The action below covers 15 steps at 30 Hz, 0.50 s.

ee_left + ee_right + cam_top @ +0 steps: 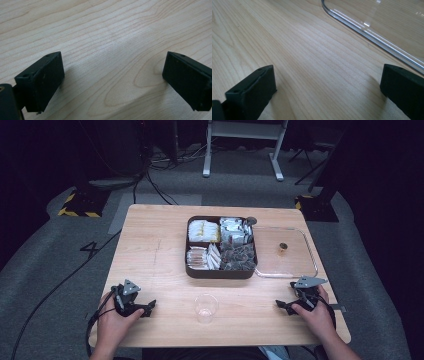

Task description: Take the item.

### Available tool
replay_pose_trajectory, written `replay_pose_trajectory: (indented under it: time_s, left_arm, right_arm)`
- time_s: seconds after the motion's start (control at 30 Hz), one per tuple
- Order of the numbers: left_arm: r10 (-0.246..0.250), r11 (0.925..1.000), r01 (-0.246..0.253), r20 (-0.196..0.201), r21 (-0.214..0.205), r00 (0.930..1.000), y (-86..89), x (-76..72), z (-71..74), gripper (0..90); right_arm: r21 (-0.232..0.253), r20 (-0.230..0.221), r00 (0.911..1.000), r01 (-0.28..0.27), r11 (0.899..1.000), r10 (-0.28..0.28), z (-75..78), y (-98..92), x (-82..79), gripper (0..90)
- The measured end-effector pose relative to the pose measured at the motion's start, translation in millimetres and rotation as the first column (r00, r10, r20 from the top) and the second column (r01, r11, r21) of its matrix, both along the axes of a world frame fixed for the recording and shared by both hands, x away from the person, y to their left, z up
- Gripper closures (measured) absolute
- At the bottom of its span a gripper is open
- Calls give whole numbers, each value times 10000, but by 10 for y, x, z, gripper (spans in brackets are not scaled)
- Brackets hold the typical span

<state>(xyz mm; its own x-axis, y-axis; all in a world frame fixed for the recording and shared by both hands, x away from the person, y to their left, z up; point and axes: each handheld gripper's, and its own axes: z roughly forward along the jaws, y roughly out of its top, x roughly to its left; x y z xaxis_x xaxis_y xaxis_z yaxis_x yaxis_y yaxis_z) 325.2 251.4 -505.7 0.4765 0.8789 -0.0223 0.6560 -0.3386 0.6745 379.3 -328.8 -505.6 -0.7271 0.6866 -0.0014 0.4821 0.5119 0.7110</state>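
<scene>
Clear plastic cup [206, 307] stands upright on table [150, 250], near edge, between left gripper [148, 307] and right gripper [280, 304]. Both sets of jaws wide apart, holding nothing. Cup probably light, thin-walled, crushable; grip gently at mid-wall.

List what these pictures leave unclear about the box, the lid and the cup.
- Packets in the dark box: high view, too small to read or count.
- Small knob on the clear lid: high view, too small to identify.
- Clear cup: high view, contents not discernible.
- Clear lid: right gripper view, cut by the edge.
</scene>
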Motion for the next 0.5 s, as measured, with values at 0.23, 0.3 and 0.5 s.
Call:
replay_pose_trajectory:
  time_s: [0.23, 0.3, 0.5]
  left_arm:
    - [-48, 9996, 47, 51, 281, 10000, 24, -40, 108, 348]
    - [68, 9995, -74, 212, 293, 9998, 3, -70, 173, 361]
    - [-93, 9992, 116, 614, -372, 9981, -120, -178, 447, 415]
  right_arm:
    - [7, 36, 9999, 159, 9999, -159, 1, 24, -23, 14]
    - [8, 33, 9999, 160, 9999, -160, 1, 24, -23, 14]
    - [5, 53, 10000, 40, 10000, -40, 0, 22, -12, 14]
